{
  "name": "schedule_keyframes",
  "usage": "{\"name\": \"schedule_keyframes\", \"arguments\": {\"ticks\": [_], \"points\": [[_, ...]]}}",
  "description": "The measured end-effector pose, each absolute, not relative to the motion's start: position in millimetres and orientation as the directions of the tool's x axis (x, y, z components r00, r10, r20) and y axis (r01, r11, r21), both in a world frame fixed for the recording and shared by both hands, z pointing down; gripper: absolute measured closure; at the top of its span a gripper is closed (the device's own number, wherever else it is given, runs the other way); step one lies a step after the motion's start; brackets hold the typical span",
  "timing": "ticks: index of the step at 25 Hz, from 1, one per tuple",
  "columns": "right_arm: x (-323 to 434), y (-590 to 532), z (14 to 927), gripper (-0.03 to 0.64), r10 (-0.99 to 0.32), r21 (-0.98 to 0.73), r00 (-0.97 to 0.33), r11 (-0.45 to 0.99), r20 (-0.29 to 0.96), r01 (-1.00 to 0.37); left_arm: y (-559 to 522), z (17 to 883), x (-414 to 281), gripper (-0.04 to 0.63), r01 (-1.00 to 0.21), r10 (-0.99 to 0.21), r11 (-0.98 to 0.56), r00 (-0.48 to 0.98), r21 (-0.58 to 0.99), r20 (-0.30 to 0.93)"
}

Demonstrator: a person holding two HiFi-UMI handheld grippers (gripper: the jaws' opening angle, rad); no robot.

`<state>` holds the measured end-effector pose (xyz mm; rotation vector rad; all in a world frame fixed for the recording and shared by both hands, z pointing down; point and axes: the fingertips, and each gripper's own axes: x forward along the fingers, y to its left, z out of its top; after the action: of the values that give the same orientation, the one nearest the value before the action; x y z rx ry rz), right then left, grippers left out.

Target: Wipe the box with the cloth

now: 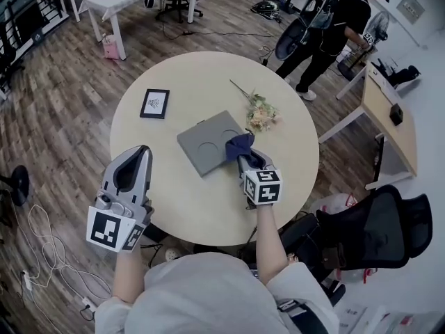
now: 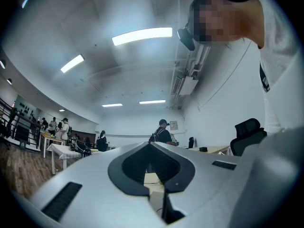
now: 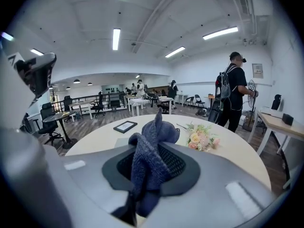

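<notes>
The right gripper (image 1: pixel 247 160) was clamped on the dark blue cloth (image 1: pixel 238 145). Its own view showed the knitted fabric pinched between the closed jaws, with a bunched tuft standing out past them. In the head view that tuft lay on the near right corner of the flat grey box (image 1: pixel 205 143), which sat near the middle of the round counter (image 1: pixel 208 211). The left gripper (image 1: pixel 138 153) hung over the counter's near left edge, well apart from the box. It was tilted up toward the ceiling, its jaws drawn together on nothing. The wipe looked barely begun, since the cloth covered only one corner. To do it well, the right gripper probably needed to tip down so the loose tuft, not the hard jaw tips, met the lid. It could then sweep in overlapping passes across the whole top, dipping into the two round recesses where dust would collect. The box looked light and nothing held it, so a firm push could slide it toward the picture frame (image 1: pixel 154 104) or the flowers (image 1: pixel 261 113) just beyond its far corner. Resting the idle left gripper on the box's near left edge would likely steady it. Strokes pulled toward the person seemed safer than strokes pushed away.
</notes>
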<state>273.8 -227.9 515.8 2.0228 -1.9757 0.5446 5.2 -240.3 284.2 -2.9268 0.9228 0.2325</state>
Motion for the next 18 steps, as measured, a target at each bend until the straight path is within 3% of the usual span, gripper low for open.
{"name": "schedule_keyframes", "arguments": {"ticks": [10, 18], "points": [[232.2, -182.9, 451.5, 0.534, -0.955, -0.085, 0.051, -0.079, 0.293, -0.993, -227.9, 276.1, -4.8, 0.592, -0.509, -0.496, -0.860, 0.847, -0.021, -0.192], [211.2, -144.7, 409.3, 0.534, -0.966, 0.037, 0.137, -0.132, 0.220, -0.991, -211.0, 269.1, -10.7, 0.592, -0.469, -0.453, -0.883, 0.866, -0.029, -0.212]]}}
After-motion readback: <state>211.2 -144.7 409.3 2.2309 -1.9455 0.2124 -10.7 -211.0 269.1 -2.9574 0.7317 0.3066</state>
